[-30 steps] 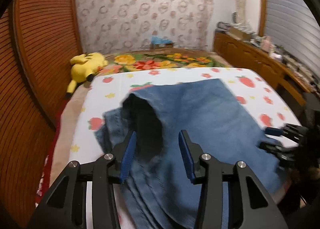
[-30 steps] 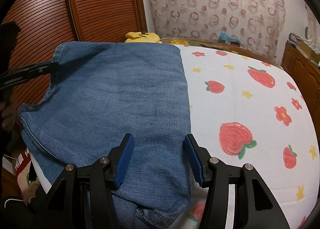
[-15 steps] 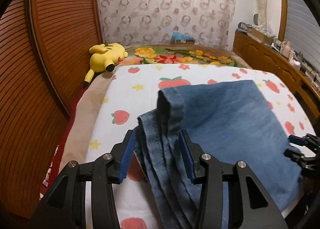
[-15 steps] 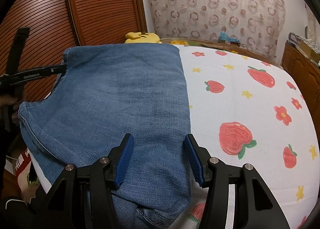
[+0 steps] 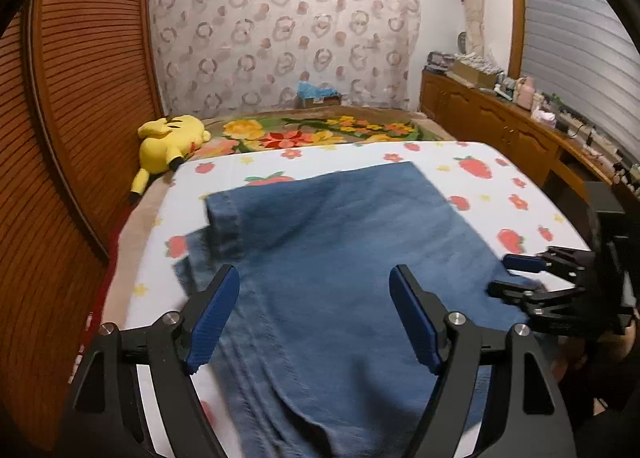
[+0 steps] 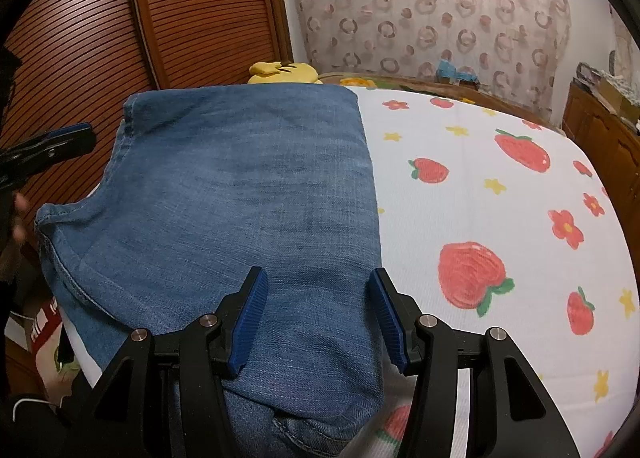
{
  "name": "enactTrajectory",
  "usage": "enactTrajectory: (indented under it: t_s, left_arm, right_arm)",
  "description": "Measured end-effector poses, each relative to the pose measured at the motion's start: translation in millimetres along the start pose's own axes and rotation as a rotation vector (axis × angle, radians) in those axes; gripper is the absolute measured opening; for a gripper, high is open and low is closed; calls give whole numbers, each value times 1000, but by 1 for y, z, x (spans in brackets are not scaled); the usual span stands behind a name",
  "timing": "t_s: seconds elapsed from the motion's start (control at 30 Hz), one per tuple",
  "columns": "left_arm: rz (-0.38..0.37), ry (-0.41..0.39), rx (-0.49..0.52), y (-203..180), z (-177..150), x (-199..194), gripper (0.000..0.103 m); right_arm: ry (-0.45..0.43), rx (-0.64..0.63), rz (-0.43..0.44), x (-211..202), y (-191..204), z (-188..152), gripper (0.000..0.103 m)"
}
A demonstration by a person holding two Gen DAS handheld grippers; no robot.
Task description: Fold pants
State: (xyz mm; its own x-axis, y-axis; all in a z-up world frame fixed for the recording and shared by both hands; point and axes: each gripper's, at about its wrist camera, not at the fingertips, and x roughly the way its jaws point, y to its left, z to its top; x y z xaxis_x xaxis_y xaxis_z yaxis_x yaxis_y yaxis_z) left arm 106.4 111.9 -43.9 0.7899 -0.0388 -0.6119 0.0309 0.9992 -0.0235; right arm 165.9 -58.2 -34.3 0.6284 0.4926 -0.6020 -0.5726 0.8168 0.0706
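Fold laid, both grippers standing open over the jeans.
The left gripper (image 5: pixel 314 318) gaped wide and empty above the pants (image 5: pixel 340 250) near the bed's (image 6: pixel 500 217) left edge; the right gripper (image 6: pixel 318 318) was likewise open, empty. Next likely called for regripping an end to fold again.

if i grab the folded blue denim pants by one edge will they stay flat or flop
The folded blue denim pants will probably flop: the layers drape over the bed's edge. Stacked denim likely feels fairly heavy. The coarse weave should grip the ribbed blue pads.
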Motion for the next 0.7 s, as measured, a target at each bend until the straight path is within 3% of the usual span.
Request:
enactTrajectory:
  t_s: [0.33, 0.53, 0.7]
  left_arm:
    - [-45, 57, 27, -30, -37, -4, 78]
    - [-50, 112, -10, -25, -59, 11, 78]
    - [-54, 109, -17, -25, -67, 16, 78]
  right_arm:
    - [22, 52, 0, -24, -6, -7, 58]
    - [45, 90, 8, -35, -12, -14, 61]
    - [66, 150, 40, -26, -18, -14, 61]
